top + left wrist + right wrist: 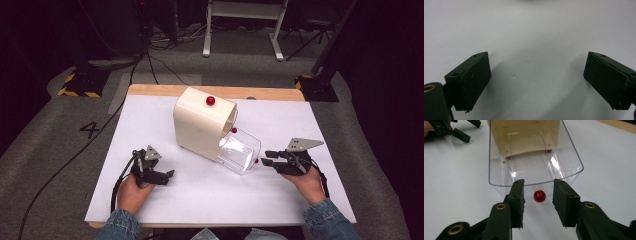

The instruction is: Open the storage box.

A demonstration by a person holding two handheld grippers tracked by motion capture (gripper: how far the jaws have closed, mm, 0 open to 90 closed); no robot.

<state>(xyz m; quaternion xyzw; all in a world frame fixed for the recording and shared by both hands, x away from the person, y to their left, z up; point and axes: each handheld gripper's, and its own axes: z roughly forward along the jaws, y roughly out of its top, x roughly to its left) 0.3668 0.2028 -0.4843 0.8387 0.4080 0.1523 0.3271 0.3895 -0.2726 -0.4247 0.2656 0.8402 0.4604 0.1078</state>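
1. The white counter (200,200) carries a cream box (200,125).
2. A clear drawer (536,167) juts out of the box's front toward the right claw.
3. The right claw (537,202) is released, its jaws flanking the drawer's red knob (539,196) without touching.
4. The left claw (162,176) is released, jaws wide over bare counter.

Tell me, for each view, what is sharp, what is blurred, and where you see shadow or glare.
High view: the white table is brightly lit and the room around it is dark. Left gripper view: the left gripper has soft-edged jaws that cast faint shadows on the white surface. Right gripper view: the red knob is fairly sharp, glare streaks the clear drawer, and the right gripper blurs near the camera.
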